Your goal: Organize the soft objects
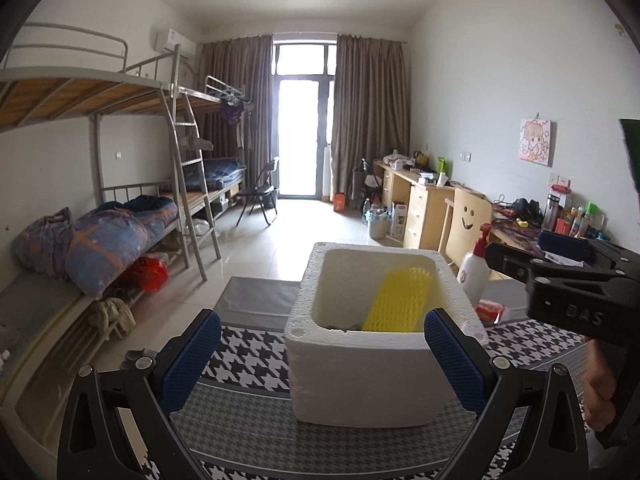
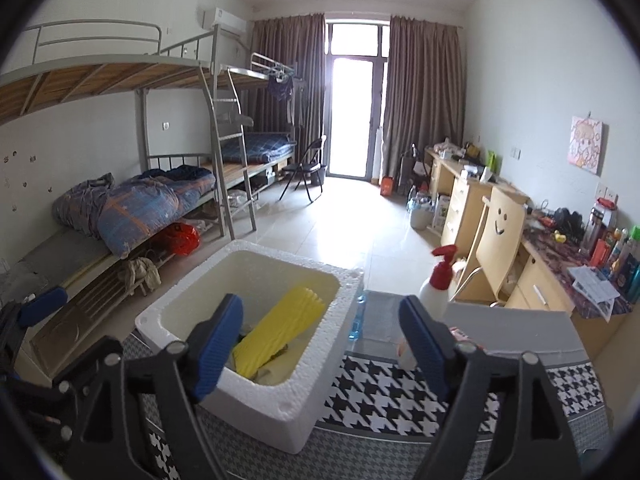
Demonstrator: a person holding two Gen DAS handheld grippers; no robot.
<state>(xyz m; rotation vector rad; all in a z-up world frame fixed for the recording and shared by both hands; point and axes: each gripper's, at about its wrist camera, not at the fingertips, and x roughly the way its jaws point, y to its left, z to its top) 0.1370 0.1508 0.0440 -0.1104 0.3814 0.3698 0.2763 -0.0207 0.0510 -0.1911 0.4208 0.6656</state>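
Observation:
A white foam box (image 1: pixel 352 384) stands on a houndstooth cloth (image 1: pixel 248 360); it also shows in the right wrist view (image 2: pixel 260 404). A yellow foam net sleeve (image 1: pixel 400 300) leans inside it, also seen from the right wrist (image 2: pixel 276 332). My left gripper (image 1: pixel 320 360) is open and empty, just in front of the box. My right gripper (image 2: pixel 320 344) is open and empty, held above the box's near right corner. Its body shows at the right of the left wrist view (image 1: pixel 572 280).
A white spray bottle with a red nozzle (image 2: pixel 436 284) and a red packet (image 1: pixel 490 312) sit on the table behind the box. Bunk beds (image 1: pixel 120 220) line the left wall. A wooden chair (image 2: pixel 500 240) and cluttered desks (image 2: pixel 560 264) line the right.

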